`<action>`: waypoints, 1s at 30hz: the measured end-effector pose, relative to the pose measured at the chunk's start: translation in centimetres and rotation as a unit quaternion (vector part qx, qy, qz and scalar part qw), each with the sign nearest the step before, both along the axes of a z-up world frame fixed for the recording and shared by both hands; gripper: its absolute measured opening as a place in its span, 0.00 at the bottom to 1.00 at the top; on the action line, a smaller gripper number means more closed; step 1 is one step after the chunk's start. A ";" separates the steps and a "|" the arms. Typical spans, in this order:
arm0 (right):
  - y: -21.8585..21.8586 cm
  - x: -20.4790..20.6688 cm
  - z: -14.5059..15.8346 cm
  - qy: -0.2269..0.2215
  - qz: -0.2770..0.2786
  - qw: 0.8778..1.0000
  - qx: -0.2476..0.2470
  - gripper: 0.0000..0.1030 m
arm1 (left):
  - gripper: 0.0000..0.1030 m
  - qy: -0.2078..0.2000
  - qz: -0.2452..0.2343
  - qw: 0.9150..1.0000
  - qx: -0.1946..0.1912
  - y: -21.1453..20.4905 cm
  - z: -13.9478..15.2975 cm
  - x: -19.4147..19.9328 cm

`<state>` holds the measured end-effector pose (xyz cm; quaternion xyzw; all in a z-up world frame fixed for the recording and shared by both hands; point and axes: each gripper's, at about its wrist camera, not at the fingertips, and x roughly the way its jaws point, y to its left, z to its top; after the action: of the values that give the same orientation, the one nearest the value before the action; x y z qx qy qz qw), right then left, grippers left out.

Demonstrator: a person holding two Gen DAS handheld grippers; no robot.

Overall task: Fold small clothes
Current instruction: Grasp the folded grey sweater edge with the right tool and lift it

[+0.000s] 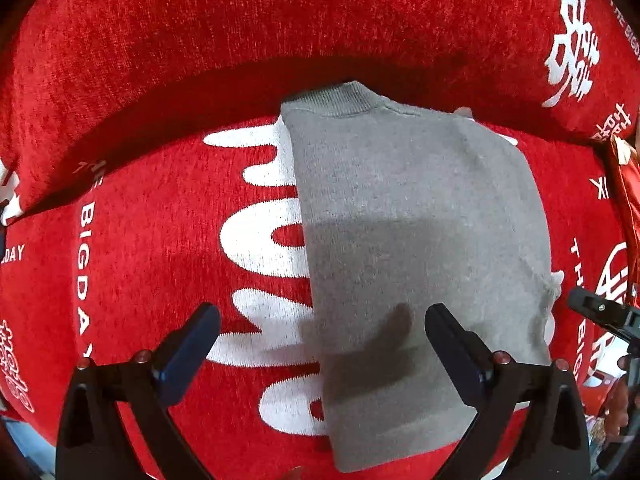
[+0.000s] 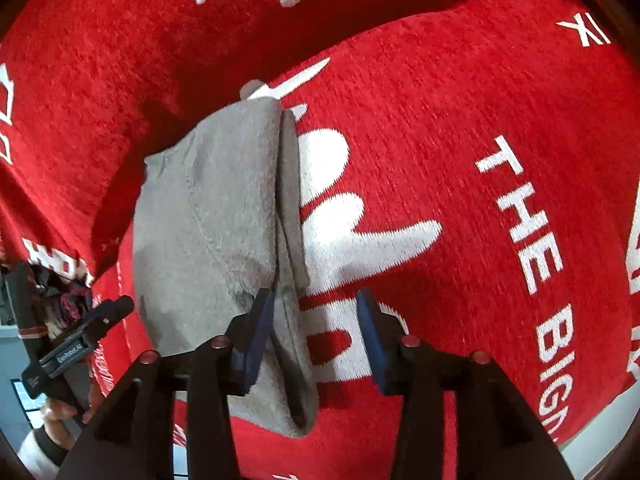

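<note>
Left gripper (image 1: 322,346): was held wide open above the near part of the grey garment (image 1: 400,240), nothing gripped; one finger hung over the garment, the other beyond its left edge over the red cover (image 1: 160,80).
Right gripper (image 2: 316,336): was seen roughly half open at the garment's right folded edge (image 2: 290,240); the thick edge lay between the fingers beside the left pad (image 2: 256,340), but no pinch could be seen, so it was judged released.
Garment: was laid flat on the red cover, ribbed collar (image 1: 340,98) at the far end, both long sides turned in to form a narrow strip.
Step in hand: the side folds were judged done and the cloth let go.
Next move: a grip on the near hem was judged to be called for, both corners being taken and carried toward the collar to halve the strip.
Around the garment: white lettering (image 2: 532,236) was woven into the cover on either side; a raised red cushion (image 1: 280,20) was seen beyond the collar.
In the way: nothing lay on the garment; the cushion behind the collar was judged to leave little room there.
</note>
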<state>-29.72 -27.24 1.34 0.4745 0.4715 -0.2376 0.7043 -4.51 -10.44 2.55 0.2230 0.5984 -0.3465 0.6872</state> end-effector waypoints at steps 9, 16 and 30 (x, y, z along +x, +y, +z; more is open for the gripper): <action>-1.2 1.2 -0.4 -0.025 0.013 0.999 0.017 0.61 | 0.99 0.009 0.015 1.000 0.013 -0.5 -1.0 1.0; -1.8 1.9 -0.9 -0.030 0.025 0.999 0.026 0.61 | 0.99 0.055 0.027 0.998 0.009 -0.5 -2.3 2.2; -3.5 2.3 -4.4 -0.102 0.029 0.987 0.123 0.61 | 0.99 0.247 0.053 0.963 -0.093 -0.7 -6.7 4.7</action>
<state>-27.41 -30.71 -3.01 0.5652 0.4368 -0.1077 0.6914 0.17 -11.10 -4.12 0.0332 0.7256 -0.4077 0.5533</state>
